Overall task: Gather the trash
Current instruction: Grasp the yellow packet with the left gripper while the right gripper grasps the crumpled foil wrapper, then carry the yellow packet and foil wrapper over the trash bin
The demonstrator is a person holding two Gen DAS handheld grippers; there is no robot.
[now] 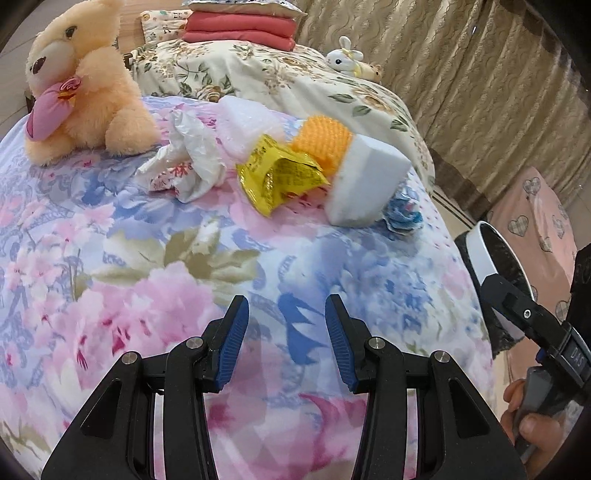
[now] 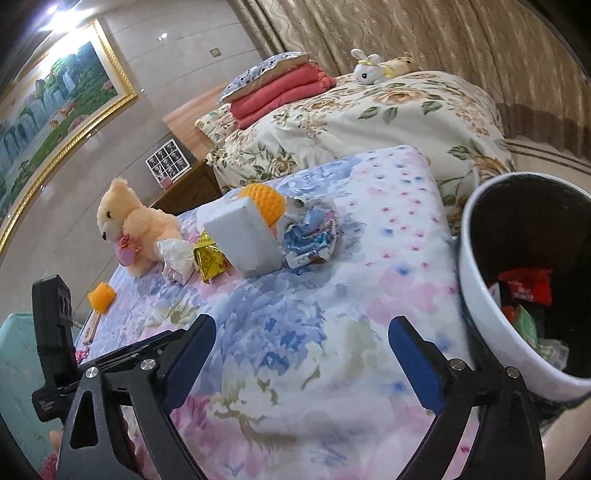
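Trash lies in a cluster on the floral bed: a crumpled white plastic bag (image 1: 188, 162) (image 2: 177, 258), a yellow foil wrapper (image 1: 277, 177) (image 2: 210, 260), a white foam block (image 1: 365, 181) (image 2: 243, 236), an orange foam net (image 1: 321, 138) (image 2: 266, 199) and a blue-white crumpled wrapper (image 1: 404, 214) (image 2: 314, 236). A second orange net (image 2: 101, 295) lies apart at the left. My left gripper (image 1: 287, 332) is open and empty, short of the cluster. My right gripper (image 2: 301, 354) is open and empty beside a white bin (image 2: 487, 317) (image 1: 480, 254) that holds wrappers.
A peach plush bear (image 1: 88, 92) (image 2: 136, 225) sits behind the trash. A second bed (image 2: 369, 110) carries folded red blankets (image 1: 240, 31) and a small plush rabbit (image 1: 345, 55). Curtains (image 1: 480, 74) hang at the right. A wooden nightstand (image 2: 188, 188) stands between the beds.
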